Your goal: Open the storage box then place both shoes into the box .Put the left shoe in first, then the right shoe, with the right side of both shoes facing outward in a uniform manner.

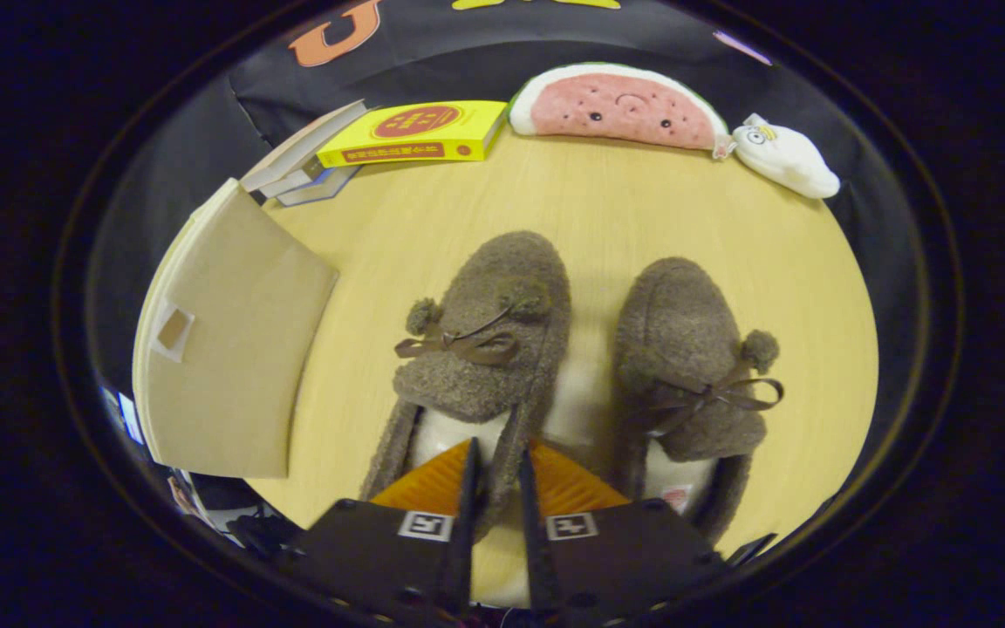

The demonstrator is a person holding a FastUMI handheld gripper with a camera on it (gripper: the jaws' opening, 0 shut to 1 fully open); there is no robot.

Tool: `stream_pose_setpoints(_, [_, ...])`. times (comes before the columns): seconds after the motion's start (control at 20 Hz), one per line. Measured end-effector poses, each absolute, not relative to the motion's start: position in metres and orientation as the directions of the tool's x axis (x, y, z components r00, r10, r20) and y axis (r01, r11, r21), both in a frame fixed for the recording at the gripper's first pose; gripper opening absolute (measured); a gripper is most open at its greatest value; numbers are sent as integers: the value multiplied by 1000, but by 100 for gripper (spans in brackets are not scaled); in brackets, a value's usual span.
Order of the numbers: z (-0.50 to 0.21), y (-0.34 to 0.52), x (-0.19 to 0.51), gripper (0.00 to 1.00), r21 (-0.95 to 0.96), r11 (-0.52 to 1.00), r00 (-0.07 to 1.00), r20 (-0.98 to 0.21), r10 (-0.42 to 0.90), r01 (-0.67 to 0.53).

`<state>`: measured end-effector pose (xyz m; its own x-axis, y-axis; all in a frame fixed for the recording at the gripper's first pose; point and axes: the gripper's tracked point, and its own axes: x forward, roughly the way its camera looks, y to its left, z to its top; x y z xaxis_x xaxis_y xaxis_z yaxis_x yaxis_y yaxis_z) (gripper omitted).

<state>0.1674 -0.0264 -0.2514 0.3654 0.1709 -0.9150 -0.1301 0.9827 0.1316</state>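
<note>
Gripper view: left shoe (485, 340) wall between hand-held gripper (499, 460) fingers.

Even, soft light; sharp centre, fisheye bending at the rim

Fuzzy fleece shoes (485, 331), matt cardboard box (232, 349)

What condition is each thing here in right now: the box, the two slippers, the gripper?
Storage box: flaps folded out, empty as far as it shows.
Left slipper: on the table, side wall pinched between the gripper fingers.
Right slipper: flat on the table, untouched.
Gripper: shut on the left slipper's edge.
</note>
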Motion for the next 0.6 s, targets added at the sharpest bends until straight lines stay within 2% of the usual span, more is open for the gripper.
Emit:
stream_pose_setpoints(0.05, [-250, -28, 166, 18, 128, 983, 354, -920, 168, -135])
stream_pose_setpoints(0.1, [-243, -29, 168, 18, 166, 979, 374, -906, 198, -115])
stream_pose_setpoints(0.15, [-246, -23, 169, 0, 208, 973, 373, -899, 231, -101])
stream_pose_setpoints(0.3, [-233, -22, 163, 1, 297, 953, 394, -870, 296, -59])
stream_pose_setpoints(0.6, [-186, -12, 151, 0, 348, 936, 481, -811, 333, -61])
